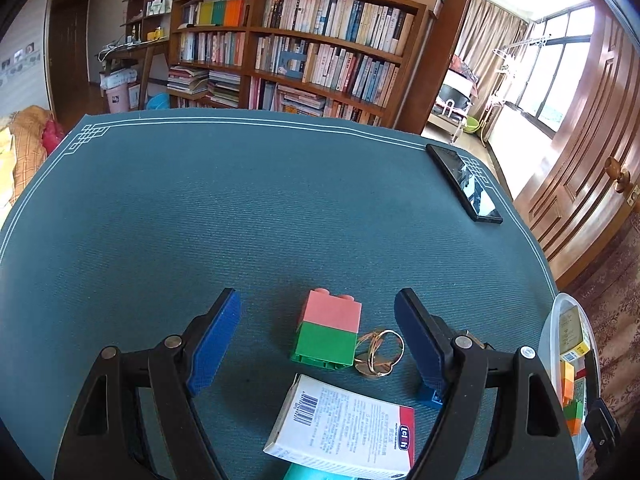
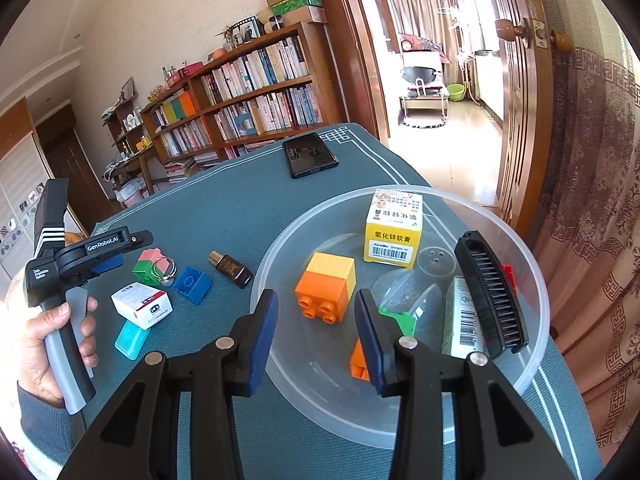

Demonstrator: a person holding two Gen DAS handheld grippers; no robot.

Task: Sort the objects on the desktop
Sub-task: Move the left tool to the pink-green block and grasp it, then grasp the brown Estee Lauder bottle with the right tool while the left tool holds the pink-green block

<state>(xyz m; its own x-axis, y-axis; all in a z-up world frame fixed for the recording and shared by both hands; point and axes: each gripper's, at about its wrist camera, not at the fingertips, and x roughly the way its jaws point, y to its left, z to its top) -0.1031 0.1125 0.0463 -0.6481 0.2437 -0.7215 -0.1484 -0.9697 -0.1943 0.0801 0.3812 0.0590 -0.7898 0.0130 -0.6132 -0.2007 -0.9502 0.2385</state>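
My left gripper [image 1: 317, 300] hangs open just above the blue-green table mat [image 1: 200, 208]. A pink-on-green block [image 1: 328, 330] lies on the mat between its fingers, untouched. A gold ring [image 1: 378, 354] lies beside the block and a white box [image 1: 344, 428] nearer the camera. My right gripper [image 2: 316, 300] is open over the clear plastic bowl [image 2: 532, 364]. A yellow-and-orange block [image 2: 326, 284] lies on the bowl's bottom just past its tips, clear of both pads. A hand [image 2: 48, 332] holds the left gripper [image 2: 126, 250] by the pink-green block [image 2: 150, 264].
The bowl also holds a yellow medicine box [image 2: 394, 224], a black comb [image 2: 490, 292], clear domes [image 2: 404, 296], green and orange bricks and a barcoded pack. On the mat lie a blue brick [image 2: 194, 282], a brown bottle [image 2: 230, 268], a teal case [image 2: 132, 338] and a phone [image 2: 310, 154].
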